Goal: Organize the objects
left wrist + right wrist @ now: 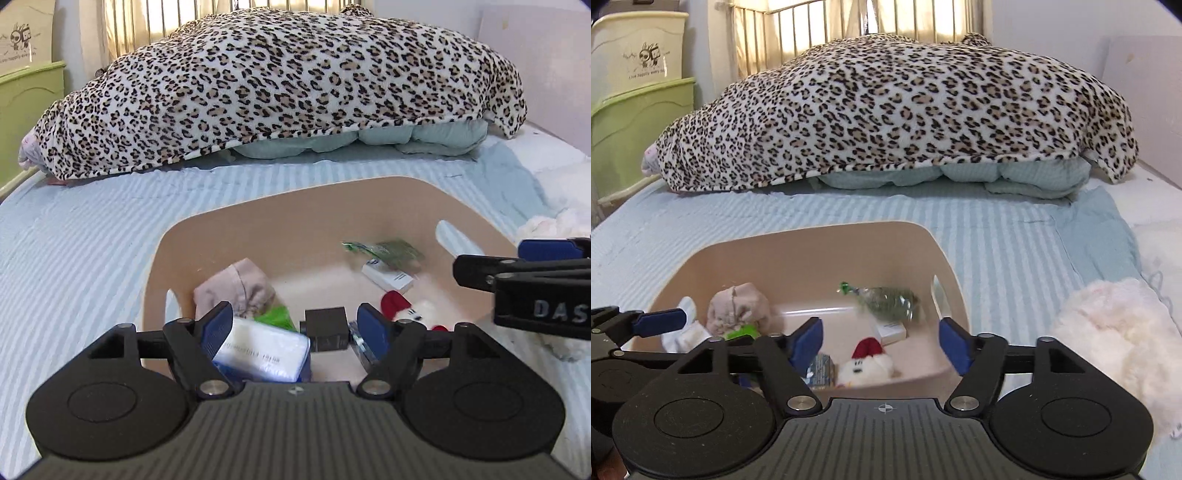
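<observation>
On top of the bed (92, 236), which has a ribbed pale-blue striped cover, sits one beige plastic bin (295, 206) with rounded corners and slot handles cut in its side walls. Counting what's inside: one wrinkly pinkish-tan cloth bundle (236, 284), one soft tissue pack (264, 349) in clear-and-blue film, one bright green bit (275, 317) poking up behind it, one small matte black box (327, 328), one flat white carton (388, 277), one crinkly clear bag of green stuff (388, 251) lying on the carton, and one fuzzy red-and-white plush toy (410, 308). The right camera also shows something white (685, 334) by the left wall; can't tell what it is. Two grippers, both with blue-padded black fingers: left gripper (295, 328) hangs over the bin's near side, fingers spread and holding nothing, though the tissue pack touches the left pad. Right gripper (881, 343) is also spread wide and empty over the bin. One fluffy cream-white thing (1119, 347) sits on the bed just right of the bin. One leopard-print fleece blanket (288, 85) is draped over puffy pale-green bedding (354, 140) at the back.
</observation>
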`<state>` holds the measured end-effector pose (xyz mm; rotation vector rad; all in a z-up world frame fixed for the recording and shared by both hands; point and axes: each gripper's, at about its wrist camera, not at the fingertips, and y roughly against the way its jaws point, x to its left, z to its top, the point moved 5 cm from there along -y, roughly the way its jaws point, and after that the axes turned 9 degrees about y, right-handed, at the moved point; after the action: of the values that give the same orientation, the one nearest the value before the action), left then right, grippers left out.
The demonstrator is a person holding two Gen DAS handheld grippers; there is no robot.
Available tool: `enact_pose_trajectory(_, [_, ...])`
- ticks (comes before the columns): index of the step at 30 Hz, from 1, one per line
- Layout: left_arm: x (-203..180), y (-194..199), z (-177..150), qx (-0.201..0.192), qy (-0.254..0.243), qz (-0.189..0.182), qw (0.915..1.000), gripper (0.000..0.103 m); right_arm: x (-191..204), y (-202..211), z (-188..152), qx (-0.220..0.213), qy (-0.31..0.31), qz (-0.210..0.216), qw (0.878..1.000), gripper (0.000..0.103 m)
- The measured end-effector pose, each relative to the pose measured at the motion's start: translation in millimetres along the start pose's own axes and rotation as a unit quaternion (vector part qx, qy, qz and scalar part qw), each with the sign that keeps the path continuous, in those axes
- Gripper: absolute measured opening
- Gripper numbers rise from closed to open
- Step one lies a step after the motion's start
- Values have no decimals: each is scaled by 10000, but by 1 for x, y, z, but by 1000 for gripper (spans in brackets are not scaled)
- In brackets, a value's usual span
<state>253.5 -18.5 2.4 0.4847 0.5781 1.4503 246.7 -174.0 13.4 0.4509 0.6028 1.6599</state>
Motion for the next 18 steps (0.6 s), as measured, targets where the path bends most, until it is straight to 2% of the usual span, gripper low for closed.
enact_pose_trajectory(5, [1,32,-4,-117,-15,101,9999,77,2,34,-7,-4,58,-80,10000,81])
enact_pose_trajectory(8, [2,53,-9,-117,47,95,9999,77,3,58,-13,-12,99,-121,9999,87])
enact_pose_trajectory(18, [6,125,-33,-189,164,-63,9997,77,11,126,-32,23,13,-69,10000,90])
